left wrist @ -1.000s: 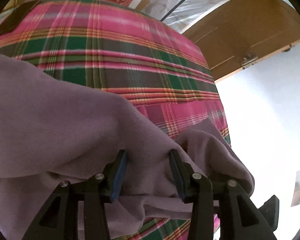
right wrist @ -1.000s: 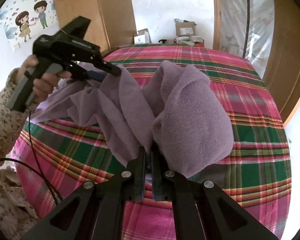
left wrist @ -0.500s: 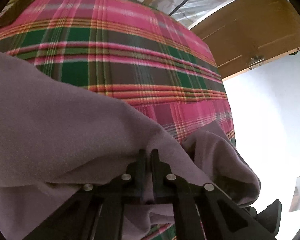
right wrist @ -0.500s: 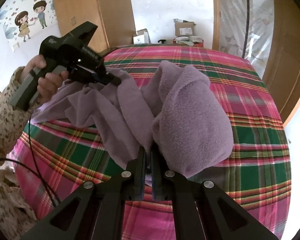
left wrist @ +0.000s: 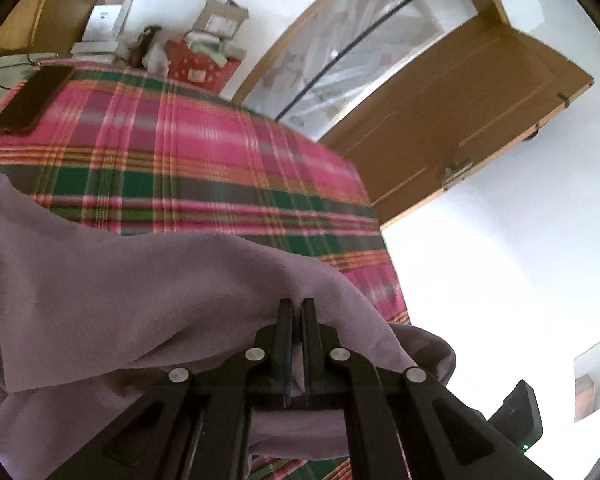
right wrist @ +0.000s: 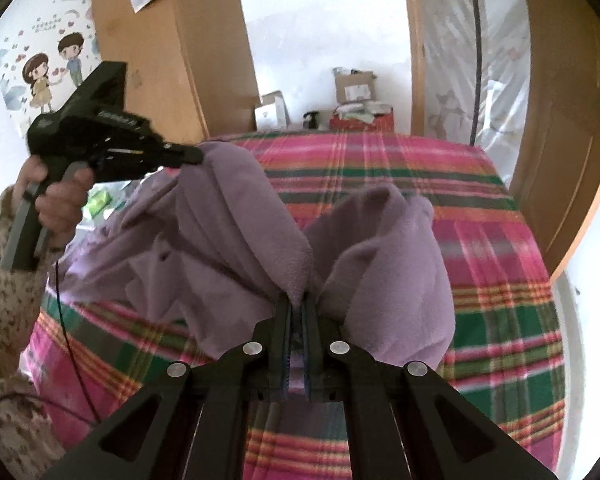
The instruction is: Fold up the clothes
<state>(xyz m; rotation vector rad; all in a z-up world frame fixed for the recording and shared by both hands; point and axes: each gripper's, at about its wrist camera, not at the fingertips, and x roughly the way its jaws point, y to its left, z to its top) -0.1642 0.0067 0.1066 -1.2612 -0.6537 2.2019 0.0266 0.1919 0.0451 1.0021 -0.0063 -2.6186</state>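
— Purple fleece garment [right wrist: 228, 240] hangs above the plaid bedspread [right wrist: 500, 280], pinched in both my grippers; where's the phone?

— Only my left gripper [left wrist: 296, 308] sees it, dark phone [left wrist: 32, 100] on the bedspread's far corner. My right gripper [right wrist: 298, 304] shows my left hand [right wrist: 56, 200].

- purple fleece garment [right wrist: 236, 240], soft and fuzzy, bunched up, not folded
- lifted at two pinched spots, sagging in a loose fold between them
- lower part droops onto the pink and green plaid bedspread [right wrist: 500, 280]
- rounded lump [right wrist: 400, 256] hangs on the right side
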